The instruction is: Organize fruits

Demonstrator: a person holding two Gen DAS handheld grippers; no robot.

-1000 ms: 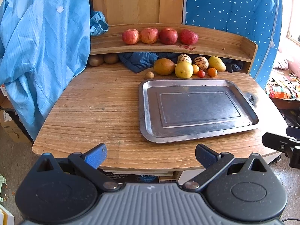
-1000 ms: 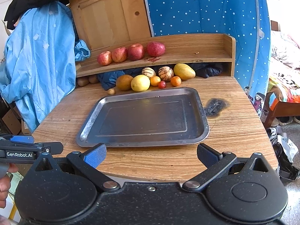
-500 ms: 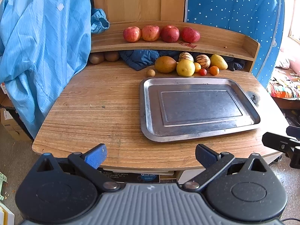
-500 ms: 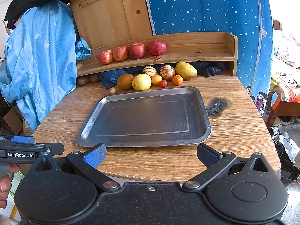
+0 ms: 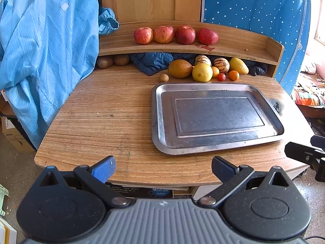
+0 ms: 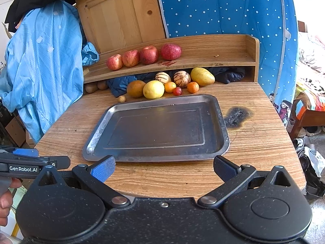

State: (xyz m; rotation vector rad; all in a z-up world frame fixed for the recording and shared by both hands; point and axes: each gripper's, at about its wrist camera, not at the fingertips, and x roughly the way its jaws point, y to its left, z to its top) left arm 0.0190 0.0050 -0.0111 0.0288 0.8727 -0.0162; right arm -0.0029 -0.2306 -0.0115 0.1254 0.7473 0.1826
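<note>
Left gripper [image 5: 163,167]: jaws spread wide, nothing between the blue pads, held over the near table edge. Right gripper [image 6: 164,167]: same condition, wide apart and empty, also at the near edge.

Directly ahead of the right fingers, just past the pads: metal tray [image 6: 95,140], bare. From the left fingers the same tray [image 5: 160,122] sits ahead and to the right.

Beyond the tray's far rim, a cluster of fruit on the table [image 5: 105,109]: brownish mango [image 5: 179,68], lemon [image 5: 202,72], small orange [image 5: 234,75], cherry tomato [image 5: 221,76], two striped melons [image 5: 221,64] behind them, yellow mango [image 5: 238,65] at the right end. One small round brown fruit [image 5: 163,77] lies apart, left of the cluster. Two brown fruits [image 5: 112,60], possibly kiwis, sit deep under the shelf in shadow, ahead-left; too dim to identify.

Further out and above: wooden shelf [image 5: 243,44] with four red apples [image 5: 174,34] in a row. Blue garment [image 5: 40,50] hangs far left; dark blue cloth is stuffed under the shelf.

Progress: judged at the start. Apples look already lined up; the tray holds nothing, so the loose fruit is presumably all left to move. No grasp begun.
</note>
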